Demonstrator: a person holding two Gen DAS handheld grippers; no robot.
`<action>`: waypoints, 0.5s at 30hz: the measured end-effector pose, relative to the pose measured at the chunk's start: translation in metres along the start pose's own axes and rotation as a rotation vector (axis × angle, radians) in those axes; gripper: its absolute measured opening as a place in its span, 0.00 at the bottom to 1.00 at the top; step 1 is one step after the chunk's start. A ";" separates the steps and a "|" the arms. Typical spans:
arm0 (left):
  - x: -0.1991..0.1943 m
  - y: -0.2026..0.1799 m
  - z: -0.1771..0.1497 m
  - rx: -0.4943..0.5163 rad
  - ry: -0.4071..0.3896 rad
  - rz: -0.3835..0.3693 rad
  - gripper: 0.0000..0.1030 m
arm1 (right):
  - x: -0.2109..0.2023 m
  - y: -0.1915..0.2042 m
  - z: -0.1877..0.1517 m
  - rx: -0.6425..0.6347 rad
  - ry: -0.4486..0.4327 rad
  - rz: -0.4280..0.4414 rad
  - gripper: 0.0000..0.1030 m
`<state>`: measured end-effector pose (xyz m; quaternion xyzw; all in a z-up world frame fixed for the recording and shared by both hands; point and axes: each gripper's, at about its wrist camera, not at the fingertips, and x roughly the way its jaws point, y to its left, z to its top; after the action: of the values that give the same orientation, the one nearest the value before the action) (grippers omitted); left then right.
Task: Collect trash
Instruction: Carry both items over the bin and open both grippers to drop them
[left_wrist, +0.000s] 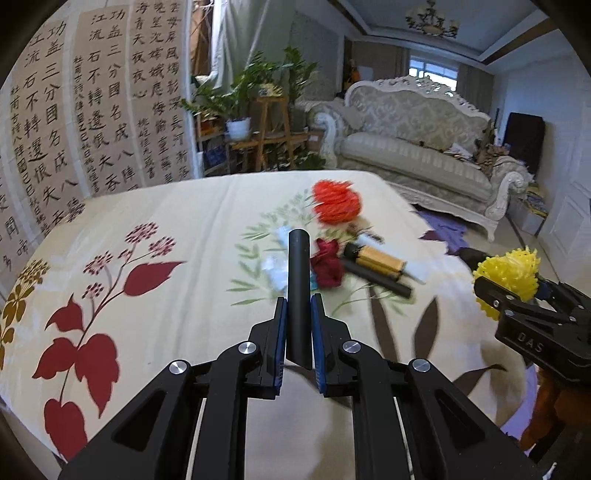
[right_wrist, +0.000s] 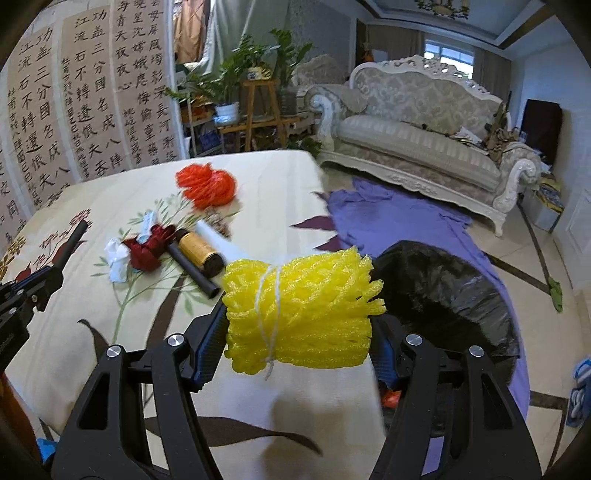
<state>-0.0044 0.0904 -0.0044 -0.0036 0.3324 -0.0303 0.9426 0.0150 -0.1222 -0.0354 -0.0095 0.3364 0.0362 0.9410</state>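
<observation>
Filling right tool (right_wrist: 299, 332): yellow foam net (right_wrist: 299, 306)

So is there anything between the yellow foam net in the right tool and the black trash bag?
Nothing visible does. The right tool is shut on the yellow foam net, and the black trash bag sits just beyond it past the table edge, with open space between them.

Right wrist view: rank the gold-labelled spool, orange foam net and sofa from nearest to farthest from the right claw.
1. Gold-labelled spool, left of the right claw, on the table.
2. Orange foam net, farther back on the table.
3. Sofa, across the room.
</observation>
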 end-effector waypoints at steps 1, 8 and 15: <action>-0.001 -0.004 0.001 0.006 -0.004 -0.008 0.13 | -0.001 -0.004 0.001 0.005 -0.004 -0.008 0.62; 0.007 -0.047 0.009 0.054 -0.018 -0.102 0.13 | -0.013 -0.048 0.003 0.068 -0.032 -0.105 0.63; 0.025 -0.096 0.018 0.110 -0.005 -0.204 0.13 | -0.012 -0.097 -0.003 0.133 -0.027 -0.201 0.63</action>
<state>0.0215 -0.0070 -0.0034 0.0142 0.3256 -0.1444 0.9343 0.0105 -0.2197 -0.0309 0.0198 0.3228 -0.0807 0.9428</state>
